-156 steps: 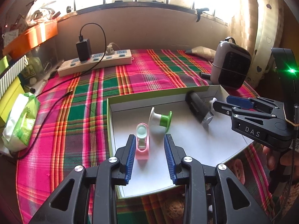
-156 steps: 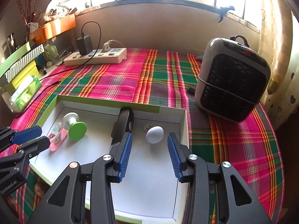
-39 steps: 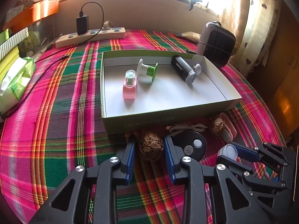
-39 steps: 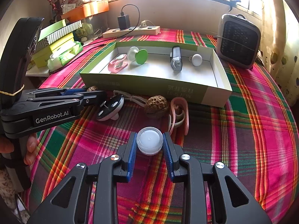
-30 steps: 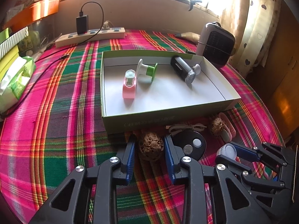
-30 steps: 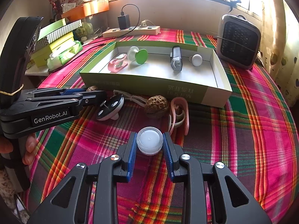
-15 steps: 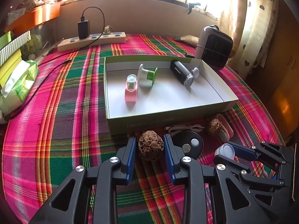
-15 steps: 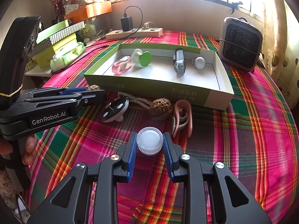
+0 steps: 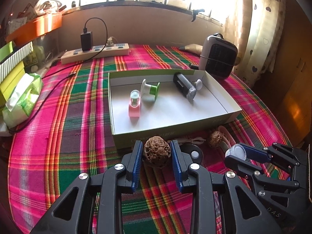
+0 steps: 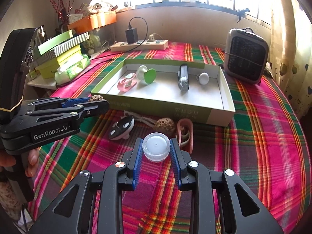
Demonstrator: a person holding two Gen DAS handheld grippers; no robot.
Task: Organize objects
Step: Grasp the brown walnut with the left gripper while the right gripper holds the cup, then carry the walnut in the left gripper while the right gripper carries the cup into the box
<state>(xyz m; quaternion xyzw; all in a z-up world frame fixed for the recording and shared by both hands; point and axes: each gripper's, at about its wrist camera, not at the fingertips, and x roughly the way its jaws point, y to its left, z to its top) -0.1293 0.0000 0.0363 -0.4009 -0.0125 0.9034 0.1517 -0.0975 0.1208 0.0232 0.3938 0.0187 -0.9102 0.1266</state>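
My left gripper [image 9: 157,155] is shut on a brown wrinkled walnut [image 9: 156,152], held above the plaid cloth just in front of the green box [image 9: 171,134]. My right gripper [image 10: 156,149] is shut on a small clear round jar [image 10: 155,149], lifted off the cloth to the right of the left one. Inside the box lie a pink holder [image 9: 134,105], a white and green spool [image 9: 150,91], a black and silver torch [image 9: 184,87] and a white knob [image 10: 203,78]. Both grippers show in each other's view, the right gripper [image 9: 234,154] and the left gripper [image 10: 93,102].
On the cloth before the box lie a second walnut [image 10: 164,124], a black and white round gadget [image 10: 121,127] with a white cord, and a pink loop [image 10: 185,134]. A grey heater [image 10: 246,56] stands back right, a power strip [image 9: 95,52] at the back, tissues and boxes [image 10: 66,62] at left.
Both grippers have risen slightly with the walnut and the jar still gripped, so the box and the things on the cloth sit lower and farther in both views.
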